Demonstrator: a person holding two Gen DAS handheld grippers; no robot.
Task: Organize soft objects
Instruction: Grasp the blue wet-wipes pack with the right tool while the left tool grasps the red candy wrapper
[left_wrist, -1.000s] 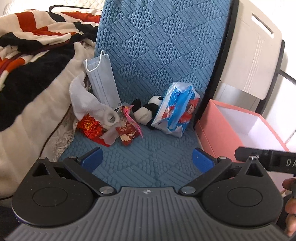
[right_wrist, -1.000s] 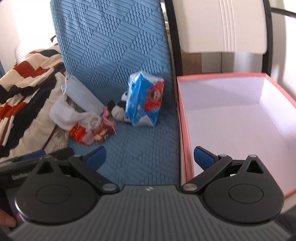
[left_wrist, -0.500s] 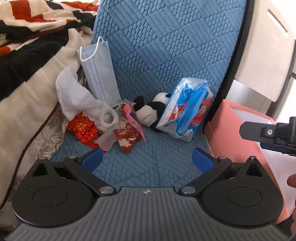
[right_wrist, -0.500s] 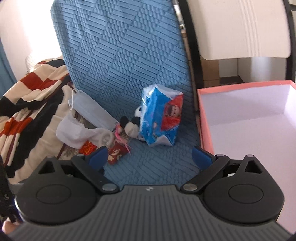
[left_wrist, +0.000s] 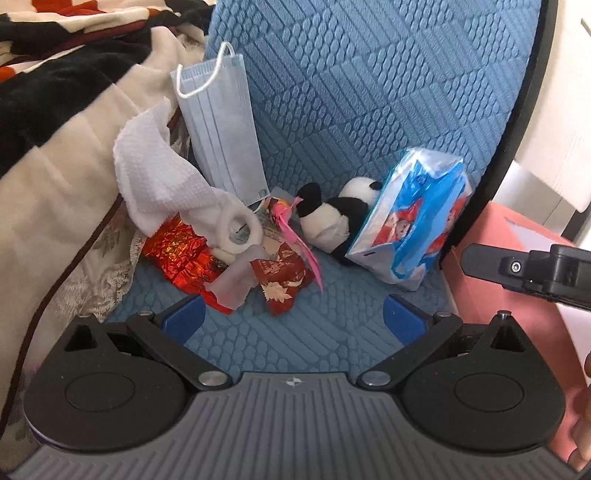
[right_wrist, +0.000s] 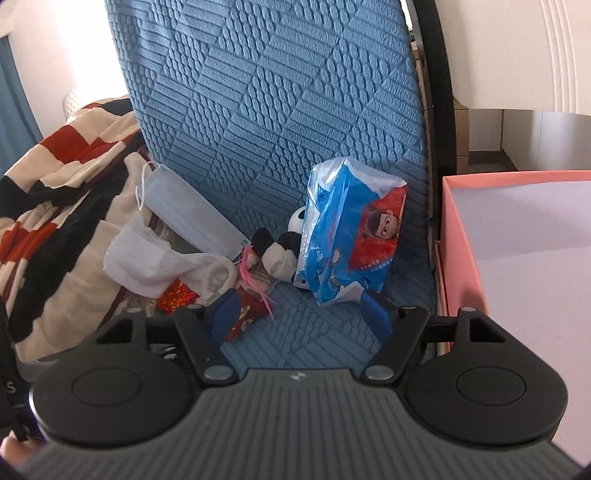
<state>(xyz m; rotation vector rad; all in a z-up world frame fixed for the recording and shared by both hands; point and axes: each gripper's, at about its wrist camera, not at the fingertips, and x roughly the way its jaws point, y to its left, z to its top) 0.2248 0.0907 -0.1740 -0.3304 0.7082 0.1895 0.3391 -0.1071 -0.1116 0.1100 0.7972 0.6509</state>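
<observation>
A pile lies on the blue quilted seat (left_wrist: 295, 339): a blue tissue pack (left_wrist: 410, 218) (right_wrist: 347, 236), a panda plush (left_wrist: 332, 221) (right_wrist: 277, 251), a blue face mask (left_wrist: 221, 133) (right_wrist: 188, 210), a white cloth (left_wrist: 159, 173) (right_wrist: 147, 262) and red foil wrappers (left_wrist: 181, 254) (right_wrist: 177, 295). My left gripper (left_wrist: 293, 319) is open and empty, just short of the wrappers. My right gripper (right_wrist: 299, 314) is open and empty, its fingers just in front of the tissue pack.
An open pink box (right_wrist: 517, 266) (left_wrist: 495, 258) with a white inside stands right of the seat. A red, black and cream blanket (left_wrist: 55, 110) (right_wrist: 55, 192) is heaped on the left. The seat's blue backrest (right_wrist: 288, 110) rises behind the pile.
Both grippers have moved forward toward the pile. The right gripper has turned left, away from the box, and its fingers have come partly closer together.
</observation>
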